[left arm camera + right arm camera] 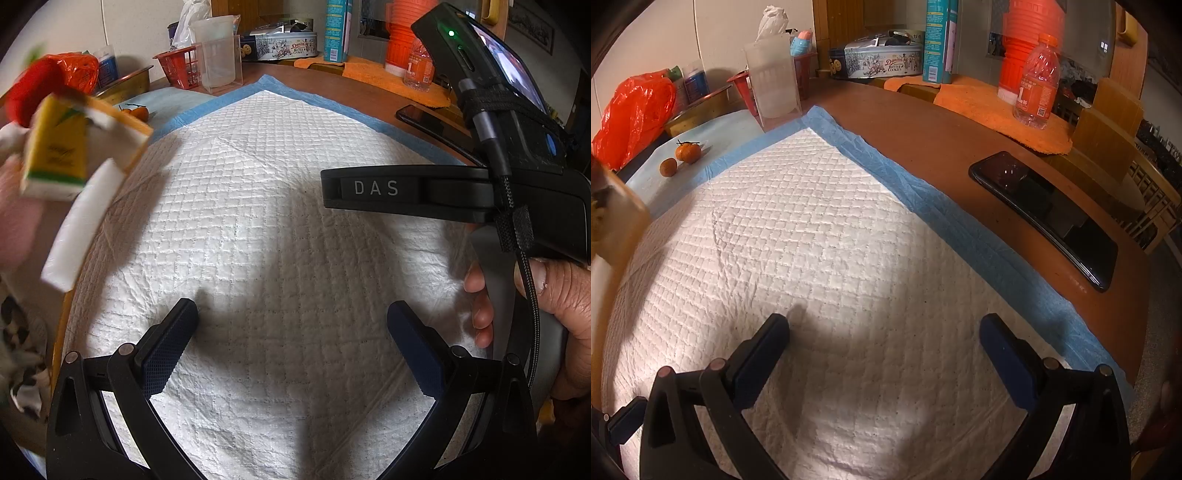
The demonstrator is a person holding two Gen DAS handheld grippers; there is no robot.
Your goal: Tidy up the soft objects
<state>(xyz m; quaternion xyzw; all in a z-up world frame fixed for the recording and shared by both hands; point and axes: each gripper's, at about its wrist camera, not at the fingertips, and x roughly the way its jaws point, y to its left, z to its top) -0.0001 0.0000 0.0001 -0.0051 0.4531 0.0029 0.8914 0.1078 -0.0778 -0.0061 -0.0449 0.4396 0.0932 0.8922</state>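
Both grippers, left [291,321] and right [884,334], hover with jaws wide and empty above the white quilted pad [812,240]; blurred soft objects [74,147], yellow, white and red, sit at the pad's left edge; black phone [1045,218] on the wooden table [942,147]

The right gripper [884,332] hangs wide apart over the white quilted pad [812,240]. A black phone [1045,218] lies at three o'clock, two tangerines [681,158] at ten.
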